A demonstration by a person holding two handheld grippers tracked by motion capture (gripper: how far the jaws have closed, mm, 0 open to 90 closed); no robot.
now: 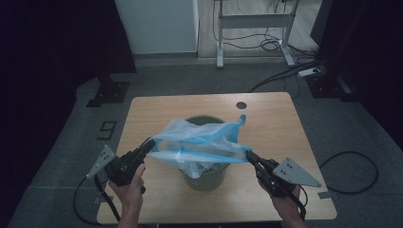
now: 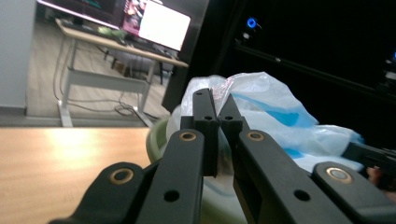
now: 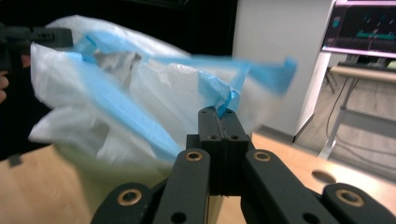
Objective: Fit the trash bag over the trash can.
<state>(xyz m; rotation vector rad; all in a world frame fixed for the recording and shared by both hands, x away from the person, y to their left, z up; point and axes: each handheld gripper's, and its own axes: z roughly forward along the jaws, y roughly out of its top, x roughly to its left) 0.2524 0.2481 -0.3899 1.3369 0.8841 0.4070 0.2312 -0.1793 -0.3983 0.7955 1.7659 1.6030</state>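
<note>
Plastic bag (image 1: 199, 142) stretched over green bin (image 1: 205, 176); edges pinched by left hand-held gripper (image 1: 151, 144); right hand-held gripper (image 1: 248, 154)

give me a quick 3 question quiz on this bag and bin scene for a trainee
1. True or false: both tongs are shut on the plastic bag.
2. What does the bag hang over?
A. a green bin
B. a cardboard box
C. a metal tray
3. Which side of the bag does the left tongs pinch in the high view?

Key
1. True: the left tongs and the right tongs each clamp an edge of the bag.
2. A: the green bin stands on the wooden table under the bag.
3. Its left edge; the right tongs hold the opposite edge.
</note>
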